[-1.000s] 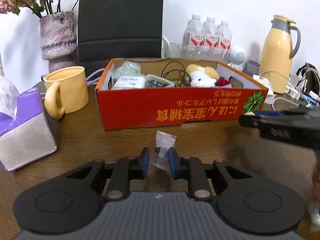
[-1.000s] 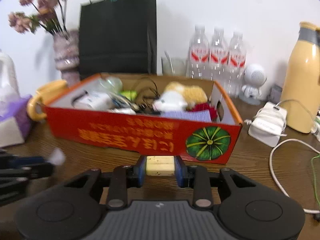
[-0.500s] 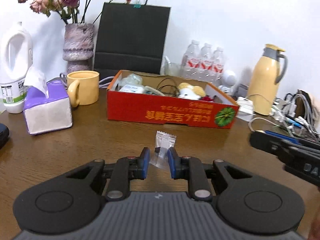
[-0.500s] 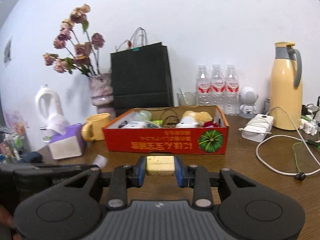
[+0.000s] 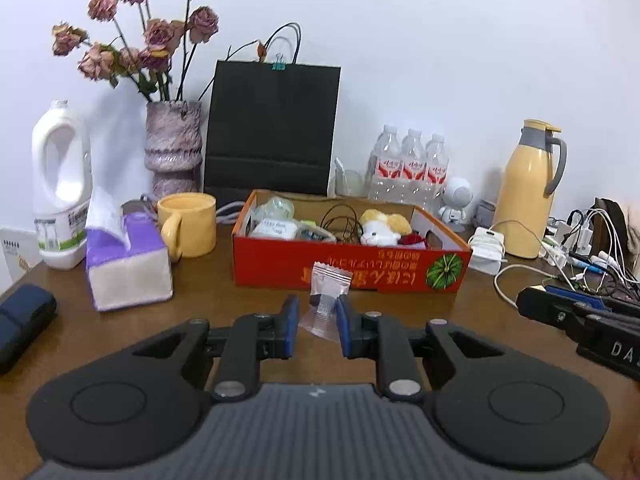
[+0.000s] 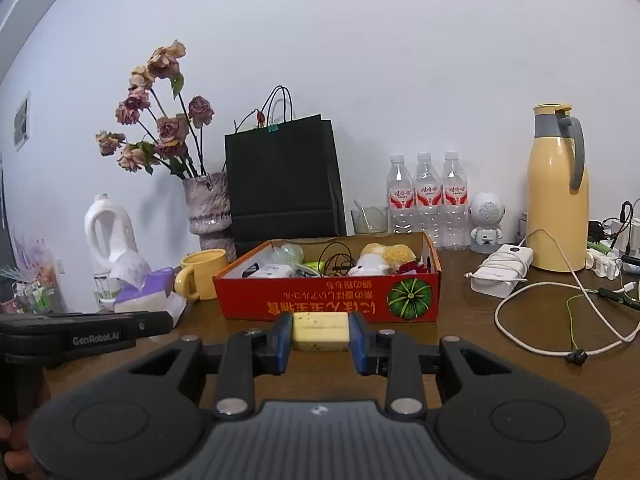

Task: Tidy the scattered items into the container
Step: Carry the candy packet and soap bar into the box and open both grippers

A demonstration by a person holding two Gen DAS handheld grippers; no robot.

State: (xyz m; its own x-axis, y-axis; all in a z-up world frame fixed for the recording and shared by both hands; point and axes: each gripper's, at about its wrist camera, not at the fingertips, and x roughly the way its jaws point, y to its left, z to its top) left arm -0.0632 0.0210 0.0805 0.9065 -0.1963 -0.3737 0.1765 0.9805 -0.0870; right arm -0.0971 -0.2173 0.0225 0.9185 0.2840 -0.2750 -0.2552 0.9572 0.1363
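The red cardboard box [image 5: 276,266] stands mid-table, holding a plush toy [image 5: 382,228], cables and small packets. My left gripper [image 5: 317,320] hovers above the wood in front of the box, shut on a small clear wrapped candy [image 5: 328,294] that sticks up between the blue pads. In the right wrist view the box [image 6: 248,296] lies straight ahead. There my right gripper [image 6: 320,334] is shut on a pale yellow block [image 6: 320,326]. Each gripper shows at the edge of the other's view: the right gripper [image 5: 580,316] and the left gripper [image 6: 80,332].
A purple tissue box [image 5: 128,268], yellow mug [image 5: 192,224] and white jug [image 5: 60,184] stand left of the box. A vase [image 5: 172,148], black bag [image 5: 272,128] and water bottles [image 5: 412,168] line the wall. A yellow flask [image 5: 528,192], white charger [image 6: 500,272] and loose cables [image 6: 560,320] lie right.
Both grippers have pulled back from the red box and risen, so the box looks smaller and farther away. Each still holds its item as before.
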